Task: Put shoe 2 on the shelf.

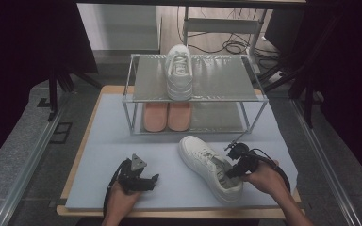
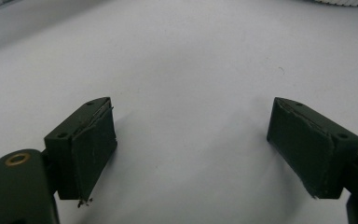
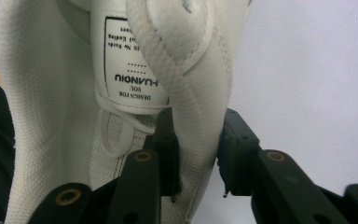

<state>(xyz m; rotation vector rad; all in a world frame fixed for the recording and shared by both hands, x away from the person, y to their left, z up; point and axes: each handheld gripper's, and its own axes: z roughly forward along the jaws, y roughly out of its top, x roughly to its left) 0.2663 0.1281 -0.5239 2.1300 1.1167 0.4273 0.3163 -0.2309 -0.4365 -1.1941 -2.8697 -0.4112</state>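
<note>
A white sneaker [image 1: 202, 160] lies on the pale blue mat [image 1: 118, 141], toe pointing to the far left and heel near the front edge. My right gripper [image 1: 228, 169] is at its heel opening. In the right gripper view, my right gripper [image 3: 199, 116] has one jaw inside the sneaker [image 3: 51, 93] and the other outside, and the pads press on the padded collar wall. My left gripper [image 1: 153, 179] rests low over the mat at the front left. Its jaws [image 2: 192, 102] stand wide open over bare mat.
A metal two-tier rack [image 1: 217, 77] stands at the back of the mat. A second white sneaker [image 1: 179, 70] sits on its top shelf, and a pair of pink shoes [image 1: 167, 117] on the lower one. The wooden table edge runs just beyond the mat.
</note>
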